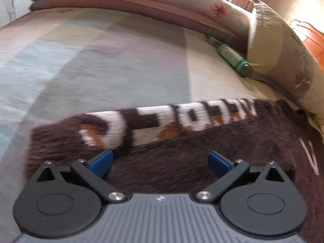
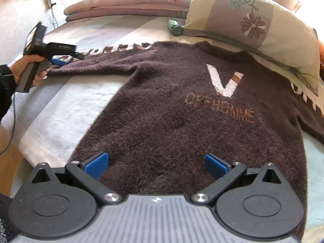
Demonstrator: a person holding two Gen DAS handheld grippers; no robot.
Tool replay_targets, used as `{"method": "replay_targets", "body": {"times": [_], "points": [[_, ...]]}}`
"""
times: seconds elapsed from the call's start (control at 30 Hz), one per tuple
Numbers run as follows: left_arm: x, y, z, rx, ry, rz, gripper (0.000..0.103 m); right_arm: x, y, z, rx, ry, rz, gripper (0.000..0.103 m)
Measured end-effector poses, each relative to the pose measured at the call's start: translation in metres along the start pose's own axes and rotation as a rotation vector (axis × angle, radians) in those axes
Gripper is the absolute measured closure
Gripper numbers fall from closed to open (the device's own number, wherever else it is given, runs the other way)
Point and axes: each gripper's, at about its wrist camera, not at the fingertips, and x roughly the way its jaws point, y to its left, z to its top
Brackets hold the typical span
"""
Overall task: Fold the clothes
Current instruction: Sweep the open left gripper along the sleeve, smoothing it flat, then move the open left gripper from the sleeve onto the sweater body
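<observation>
A fuzzy dark brown sweater lies spread flat on the bed, its white V and "OFFHOMME" lettering facing up. One sleeve, with white and orange block letters, stretches out to the left. My left gripper is open, its blue pads wide apart just above the sleeve near the cuff. The right wrist view shows this left gripper held by a hand at the sleeve's end. My right gripper is open over the sweater's bottom hem, holding nothing.
A green bottle lies beside a flowered pillow at the head of the bed. A folded pink quilt runs along the far side. The bed's left edge drops to a wooden floor, where a cable hangs.
</observation>
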Motion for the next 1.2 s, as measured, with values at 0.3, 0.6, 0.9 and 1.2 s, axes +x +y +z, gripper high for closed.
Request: {"method": "replay_targets", "body": {"times": [0.3, 0.6, 0.9, 1.2], "points": [[-0.007, -0.022, 0.0, -0.022, -0.067, 0.043, 0.003, -0.003, 0.005, -0.001, -0.009, -0.01, -0.008, 0.0], [0.011, -0.045, -0.046, 0.226, -0.128, 0.101, 0.001, -0.014, 0.006, -0.011, -0.013, -0.023, -0.008, 0.0], [-0.021, -0.048, -0.004, 0.08, -0.127, 0.072, 0.002, 0.001, -0.013, -0.018, 0.082, -0.002, 0.027, 0.0], [0.048, -0.141, -0.005, 0.17, -0.12, 0.08, 0.002, -0.001, -0.033, -0.024, 0.119, -0.001, -0.022, 0.0]]}}
